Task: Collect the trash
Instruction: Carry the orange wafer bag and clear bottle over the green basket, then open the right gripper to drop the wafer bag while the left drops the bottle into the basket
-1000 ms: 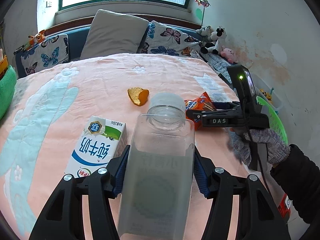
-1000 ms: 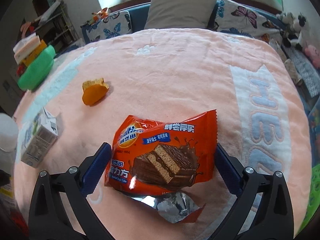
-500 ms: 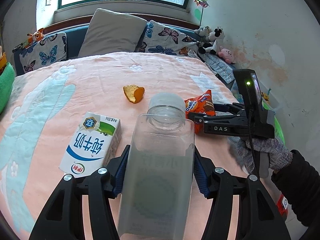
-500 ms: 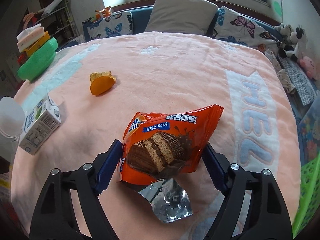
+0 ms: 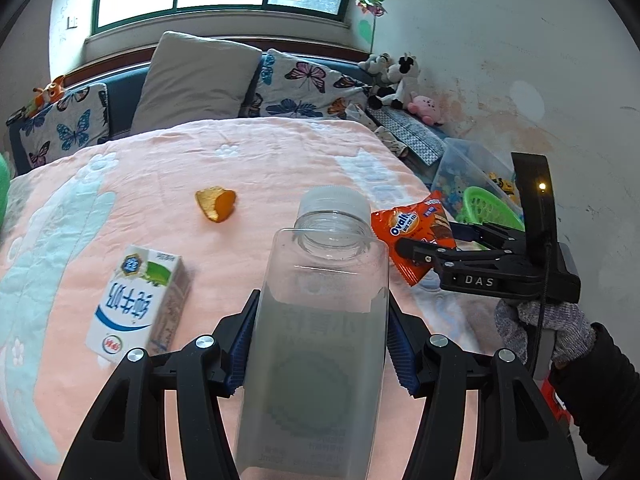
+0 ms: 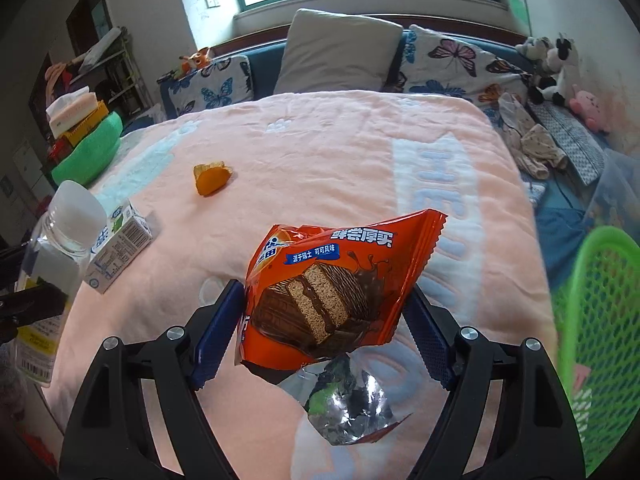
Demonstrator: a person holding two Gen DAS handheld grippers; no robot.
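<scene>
Your left gripper [image 5: 320, 344] is clamped on the clear plastic bottle [image 5: 320, 336], both blue pads pressed to its sides, cap pointing to 12 o'clock. Your right gripper [image 6: 324, 324] pinches the orange snack wrapper [image 6: 336, 288], its torn foil end hanging toward 6 o'clock, lifted off the pink blanket [image 6: 340, 152]. The green basket [image 6: 600, 320] sits at 3 o'clock in the right view, beside the bed. So two pieces are in hand but not yet binned, as far as I can judge. Left on the blanket: the milk carton [image 5: 136, 300] at 9 o'clock of the bottle, and the orange peel [image 5: 216, 203] at 11 o'clock beyond it.
</scene>
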